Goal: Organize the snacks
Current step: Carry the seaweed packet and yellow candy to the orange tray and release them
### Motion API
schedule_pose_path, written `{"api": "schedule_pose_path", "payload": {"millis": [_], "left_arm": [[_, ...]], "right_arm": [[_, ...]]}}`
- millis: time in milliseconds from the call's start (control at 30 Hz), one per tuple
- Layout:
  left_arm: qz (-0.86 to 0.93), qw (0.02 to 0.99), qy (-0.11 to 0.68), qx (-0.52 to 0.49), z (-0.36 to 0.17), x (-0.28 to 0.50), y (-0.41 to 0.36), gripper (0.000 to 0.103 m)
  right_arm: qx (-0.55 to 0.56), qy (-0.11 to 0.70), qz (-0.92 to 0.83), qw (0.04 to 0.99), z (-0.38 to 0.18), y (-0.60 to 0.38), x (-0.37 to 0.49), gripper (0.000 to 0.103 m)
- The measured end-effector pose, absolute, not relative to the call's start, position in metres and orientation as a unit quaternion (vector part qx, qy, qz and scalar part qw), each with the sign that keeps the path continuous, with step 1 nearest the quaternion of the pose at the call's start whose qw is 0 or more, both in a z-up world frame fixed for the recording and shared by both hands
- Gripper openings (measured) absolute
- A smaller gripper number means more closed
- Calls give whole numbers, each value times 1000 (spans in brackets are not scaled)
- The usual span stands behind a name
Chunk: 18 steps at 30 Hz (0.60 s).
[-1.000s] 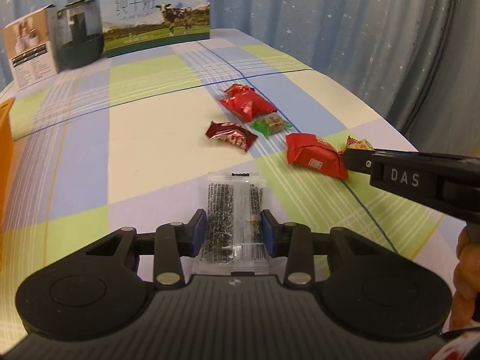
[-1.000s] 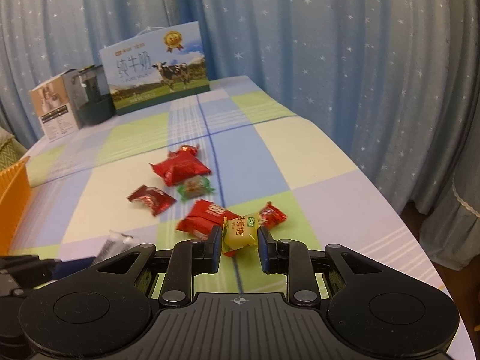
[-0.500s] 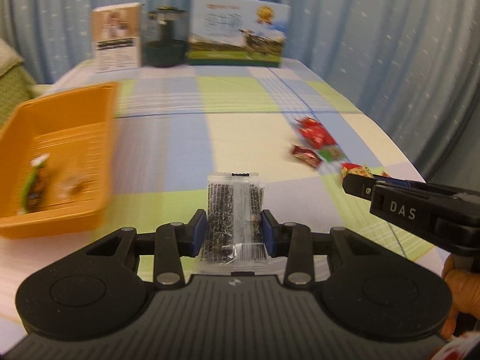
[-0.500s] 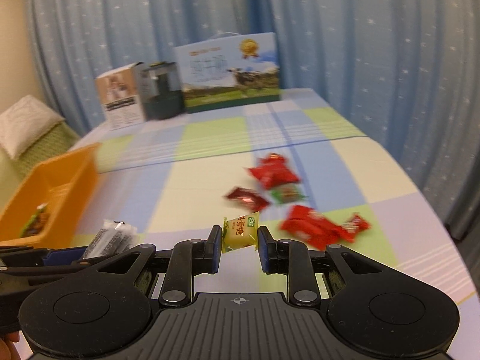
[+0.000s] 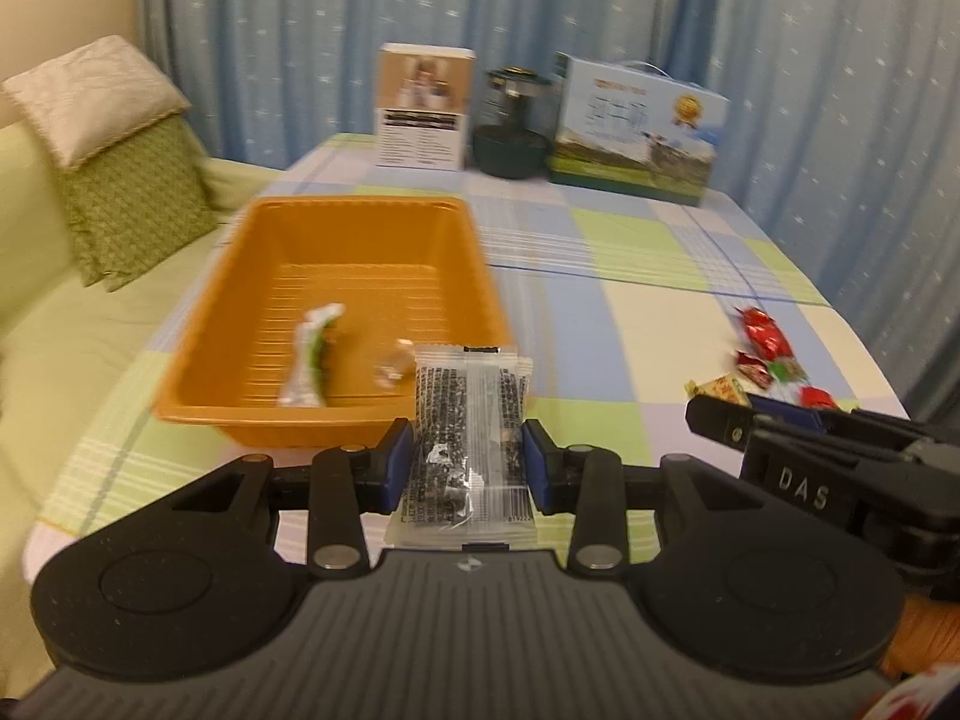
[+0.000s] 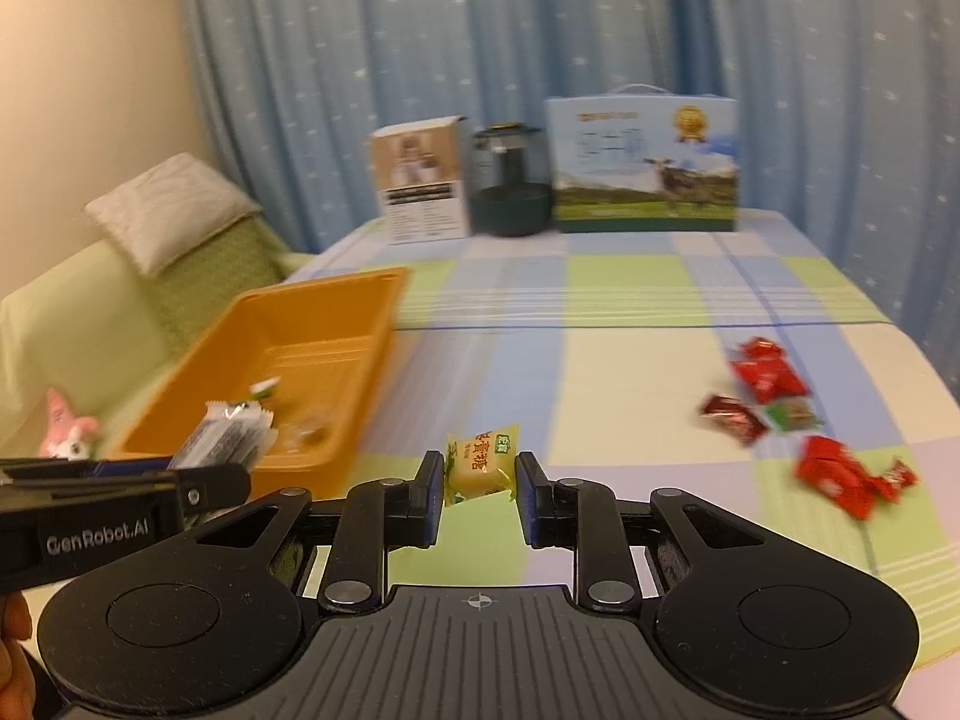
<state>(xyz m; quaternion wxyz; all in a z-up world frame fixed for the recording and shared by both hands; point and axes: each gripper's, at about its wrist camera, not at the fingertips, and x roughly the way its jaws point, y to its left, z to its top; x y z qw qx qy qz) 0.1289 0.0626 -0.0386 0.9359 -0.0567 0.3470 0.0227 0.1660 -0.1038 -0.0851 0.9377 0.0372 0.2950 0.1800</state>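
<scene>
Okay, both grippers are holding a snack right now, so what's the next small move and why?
Probably carry the left gripper a little further forward, over the orange basket, then open it. It is shut on the clear black-speckled packet, the basket's near rim lies just ahead, and two snacks already lie inside. The right gripper with its yellow candy can follow.

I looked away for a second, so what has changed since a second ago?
Both grippers swung left, away from the loose red snacks and toward the orange basket. The left gripper still clamps the clear dark-filled packet; the right gripper still clamps the yellow candy. Nothing was released, and the snacks on the table stayed put.
</scene>
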Motion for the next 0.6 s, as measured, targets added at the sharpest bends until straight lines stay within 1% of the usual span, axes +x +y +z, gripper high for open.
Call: {"api": "schedule_pose_path", "payload": {"millis": [300, 600], "left_arm": [[63, 935, 340, -75, -30, 112, 109, 35], [73, 935, 336, -91, -31, 110, 129, 35]], "right_arm": [[20, 295, 230, 927, -83, -50, 161, 25], [3, 295, 245, 923, -83, -26, 169, 25]]}}
